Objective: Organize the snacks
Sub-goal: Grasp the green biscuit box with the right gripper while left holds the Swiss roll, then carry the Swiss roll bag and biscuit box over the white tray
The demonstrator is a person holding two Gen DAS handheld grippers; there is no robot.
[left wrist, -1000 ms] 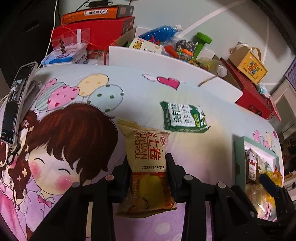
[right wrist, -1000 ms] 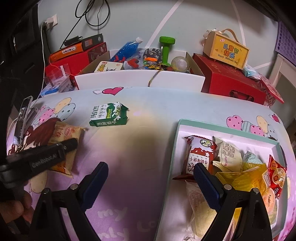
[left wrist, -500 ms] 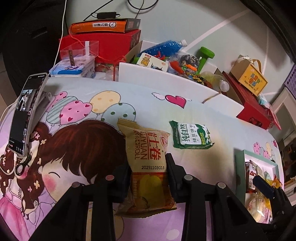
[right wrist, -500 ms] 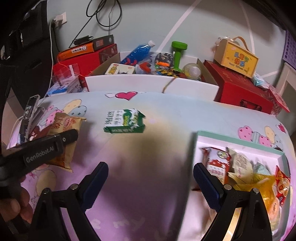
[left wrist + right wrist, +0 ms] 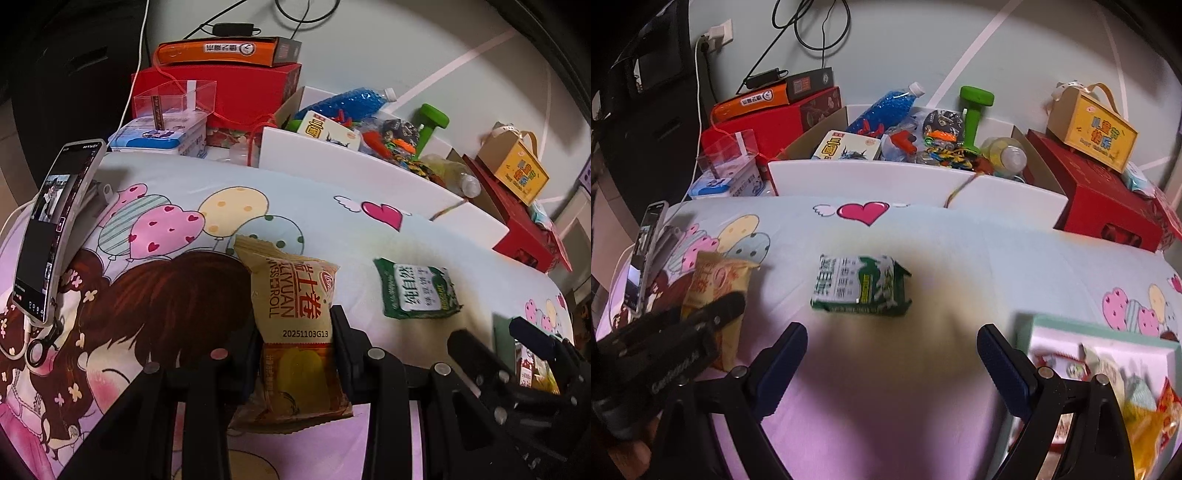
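While the left gripper [image 5: 295, 328] clamps the yellow roll pack [image 5: 295, 325] across its middle, the job, as I read it, is to carry that pack over to the tray [image 5: 1100, 328] without letting it slide. The pack stands out ahead of the fingers with its top seam free and its lower half hanging behind them, so a level, unhurried carry looks safest; a soft wrapper like this can twist if swung. It should be let go only once it sits inside the tray's rim, on a bare patch of the floor rather than on the snacks already crowded there.

Taking the green pack [image 5: 860, 291] as the landmark: it lies flat on the cartoon sheet [image 5: 332, 221], untouched. The roll pack is off to its left, lifted in the left gripper, near but not touching it. The right gripper [image 5: 892, 354] hangs just on the near side of the green pack, its blue-padded fingers [image 5: 783, 354] spread wide and holding nothing, the green pack lined up with the gap between them but beyond the tips. The tray lies to the green pack's right and nearer the person, well apart from it, with several wrapped snacks inside. A phone [image 5: 55, 229] stands propped far off to its left.
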